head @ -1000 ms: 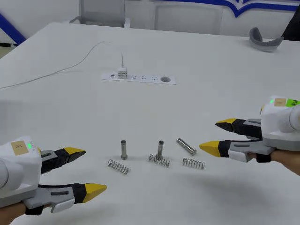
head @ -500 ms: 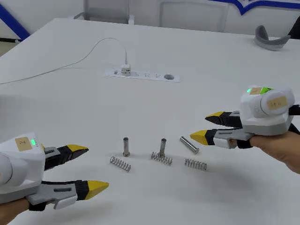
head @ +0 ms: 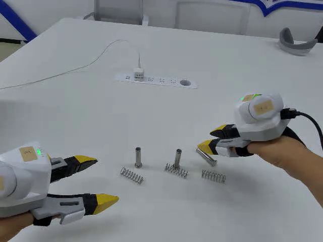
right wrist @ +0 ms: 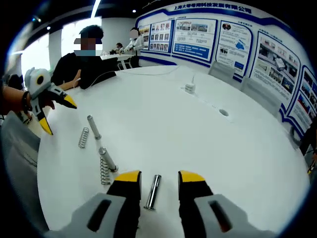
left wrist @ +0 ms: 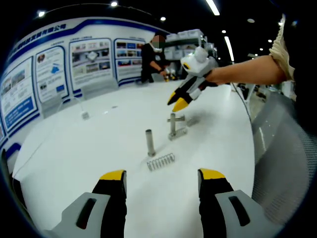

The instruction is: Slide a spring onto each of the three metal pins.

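Two metal pins stand upright on the white table, the left pin and the middle pin. A third pin lies flat to their right. Three springs lie in front of them: left spring, middle spring, right spring. My right gripper is open just above the lying pin, which shows between its jaws without touching them. My left gripper hovers open at the near left, holding nothing, and faces the left pin and its spring.
A white power strip with a plugged-in charger and its cable lies farther back on the table. A grey headband rests at the far right. People sit at the table's far side.
My right gripper has moved left and down, closing in over the lying pin. The left gripper has stayed about where it was. Pins and springs have not moved.
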`<state>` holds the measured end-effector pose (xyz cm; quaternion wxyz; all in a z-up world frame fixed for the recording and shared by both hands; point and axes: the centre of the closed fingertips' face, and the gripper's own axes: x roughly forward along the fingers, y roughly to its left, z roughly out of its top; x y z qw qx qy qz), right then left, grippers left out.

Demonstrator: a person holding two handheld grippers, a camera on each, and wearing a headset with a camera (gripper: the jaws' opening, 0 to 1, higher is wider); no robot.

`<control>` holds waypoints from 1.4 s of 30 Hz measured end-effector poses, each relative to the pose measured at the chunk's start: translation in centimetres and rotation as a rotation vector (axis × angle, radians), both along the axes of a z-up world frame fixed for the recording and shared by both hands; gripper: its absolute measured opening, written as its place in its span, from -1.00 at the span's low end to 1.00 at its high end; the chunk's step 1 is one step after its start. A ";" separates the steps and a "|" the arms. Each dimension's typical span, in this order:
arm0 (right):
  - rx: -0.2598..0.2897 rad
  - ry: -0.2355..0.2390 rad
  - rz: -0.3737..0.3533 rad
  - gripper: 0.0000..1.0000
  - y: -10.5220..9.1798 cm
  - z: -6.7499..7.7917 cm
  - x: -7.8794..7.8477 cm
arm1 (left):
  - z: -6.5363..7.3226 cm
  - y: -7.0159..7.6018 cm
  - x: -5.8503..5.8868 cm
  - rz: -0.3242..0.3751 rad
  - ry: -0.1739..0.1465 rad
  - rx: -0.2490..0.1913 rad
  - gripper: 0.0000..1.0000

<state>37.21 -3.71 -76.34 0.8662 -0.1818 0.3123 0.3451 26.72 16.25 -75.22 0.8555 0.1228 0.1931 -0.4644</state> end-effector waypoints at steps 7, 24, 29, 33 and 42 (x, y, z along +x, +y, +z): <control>-0.041 0.044 -0.009 -0.42 0.4 -1.3 0.3 | -0.1 0.0 -0.1 -0.002 0.005 0.000 0.16; -0.093 0.122 -0.049 -0.59 0.1 -3.6 0.8 | -0.3 0.4 -0.2 0.005 0.012 -0.001 0.15; -0.086 0.142 -0.061 -0.65 0.0 -3.9 0.7 | -0.4 0.4 -0.2 0.005 0.016 0.001 0.15; -0.082 0.156 -0.070 -0.69 0.1 -4.1 0.7 | -0.4 0.4 -0.3 0.002 0.018 0.002 0.14; -0.066 0.186 -0.094 -0.79 0.3 -4.1 0.7 | -0.5 0.4 -0.3 0.004 0.020 0.001 0.14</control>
